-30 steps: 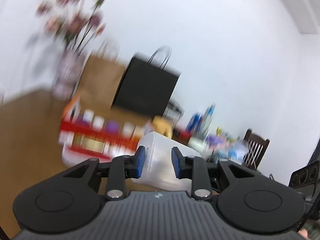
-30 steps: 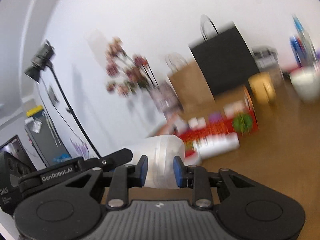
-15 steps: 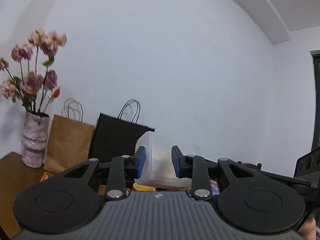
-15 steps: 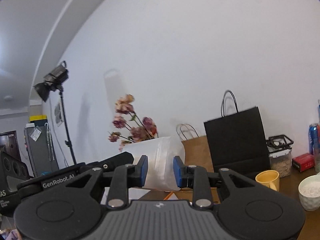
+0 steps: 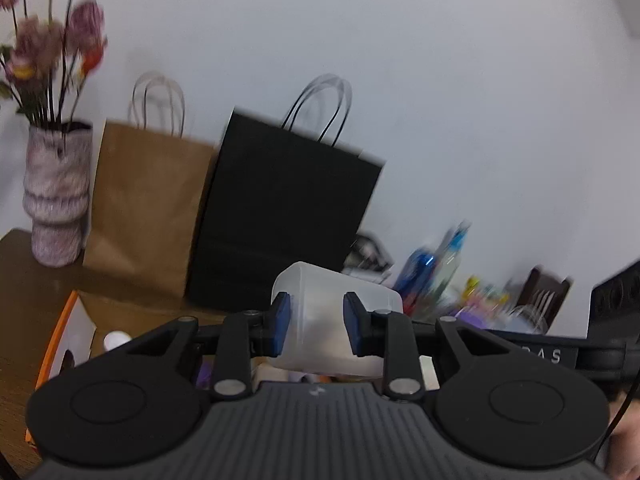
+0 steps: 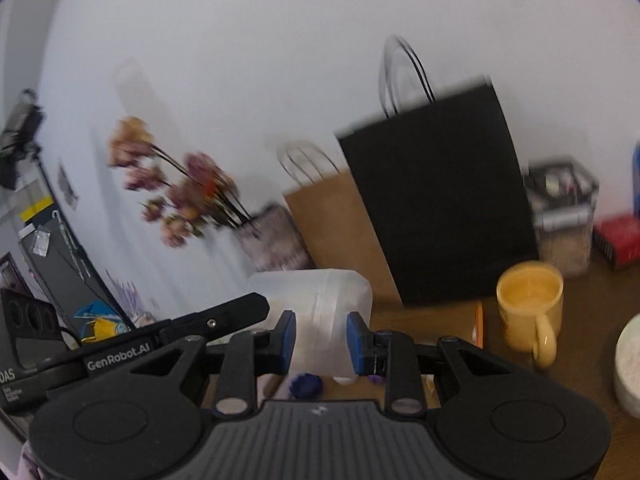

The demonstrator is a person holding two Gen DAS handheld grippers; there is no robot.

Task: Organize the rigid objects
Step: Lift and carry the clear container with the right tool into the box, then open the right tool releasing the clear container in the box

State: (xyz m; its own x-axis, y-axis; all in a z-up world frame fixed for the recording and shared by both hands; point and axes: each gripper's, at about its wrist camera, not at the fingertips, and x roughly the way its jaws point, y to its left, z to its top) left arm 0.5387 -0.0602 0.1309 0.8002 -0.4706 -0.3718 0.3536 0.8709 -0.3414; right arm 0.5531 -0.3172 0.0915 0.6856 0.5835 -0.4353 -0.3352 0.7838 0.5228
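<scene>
A translucent white plastic container (image 5: 334, 320) is held in the air by both grippers, one on each end. My left gripper (image 5: 316, 328) is shut on one end of it, blue pads against its sides. My right gripper (image 6: 320, 342) is shut on the other end (image 6: 316, 312). Below it lies an orange-edged box (image 5: 66, 340) holding small bottles, with a white cap (image 5: 116, 338) and a blue cap (image 6: 306, 385) showing. The rest of the box is hidden behind the grippers.
On the wooden table (image 5: 24, 292) stand a flower vase (image 5: 56, 196), a brown paper bag (image 5: 144, 208) and a black paper bag (image 5: 288, 220) at the back. A yellow mug (image 6: 530, 306), a white bowl (image 6: 630, 364), a clear jar (image 6: 564, 220) and a red box (image 6: 620, 236) stand on the right.
Both grippers, holding the container, have tilted down from facing the wall, so the table, the box and the mug have come into view. The grip is unchanged.
</scene>
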